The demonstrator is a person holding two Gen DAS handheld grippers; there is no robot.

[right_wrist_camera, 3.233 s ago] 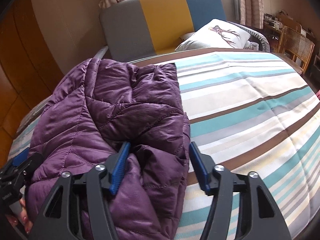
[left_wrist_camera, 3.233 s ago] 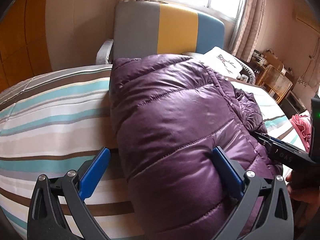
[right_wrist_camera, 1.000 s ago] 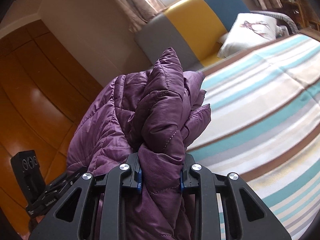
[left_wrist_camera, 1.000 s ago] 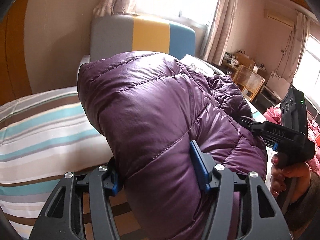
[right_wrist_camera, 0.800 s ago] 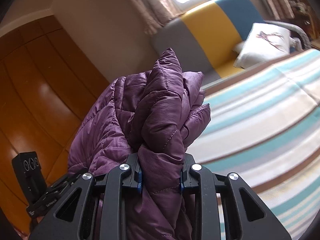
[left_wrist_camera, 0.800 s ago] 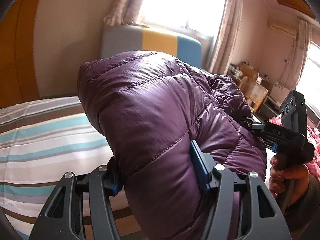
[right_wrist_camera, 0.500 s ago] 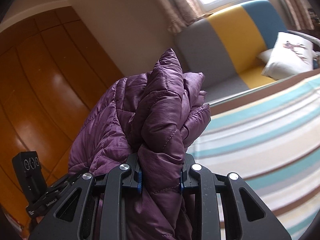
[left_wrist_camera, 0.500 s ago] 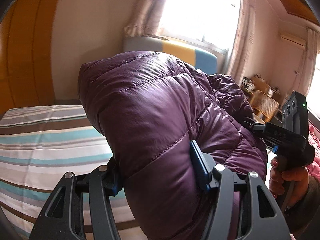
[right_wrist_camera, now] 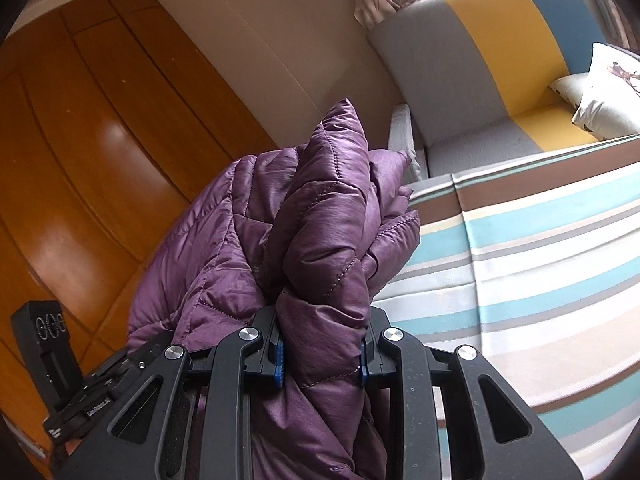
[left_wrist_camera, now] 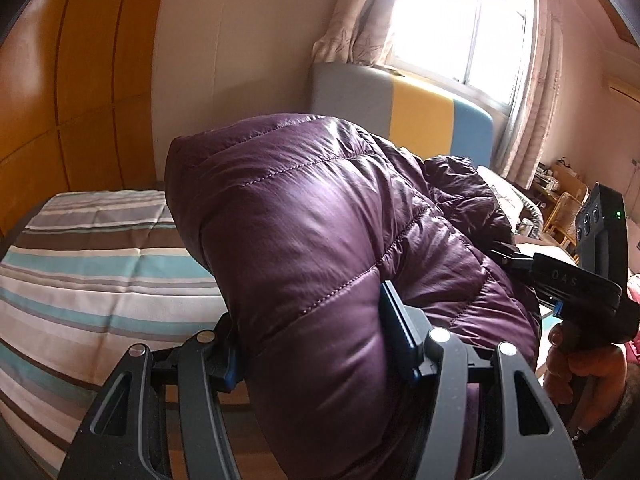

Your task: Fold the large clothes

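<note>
A folded purple quilted down jacket (left_wrist_camera: 320, 240) is lifted off the striped bed (left_wrist_camera: 80, 280), carried between both grippers. My left gripper (left_wrist_camera: 316, 344) is shut on a thick puffy fold of it, blue pads pressed into both sides. My right gripper (right_wrist_camera: 320, 350) is shut on a narrower bunched fold of the jacket (right_wrist_camera: 320, 208), which rises above the fingers. In the left wrist view the right gripper (left_wrist_camera: 568, 284) and the hand holding it (left_wrist_camera: 580, 364) show at the right edge. The left gripper's body (right_wrist_camera: 60, 360) shows at lower left in the right wrist view.
The striped bed cover (right_wrist_camera: 540, 260) lies below and to the right. A grey, yellow and blue sofa (right_wrist_camera: 500, 60) with a white pillow (right_wrist_camera: 608, 92) stands behind it under a curtained window (left_wrist_camera: 460, 28). Orange wooden wardrobe doors (right_wrist_camera: 80, 160) line the left.
Both grippers have swung sideways together with the jacket held the same way; the sofa has slid rightward in both views and the wooden wardrobe now fills more of the left.
</note>
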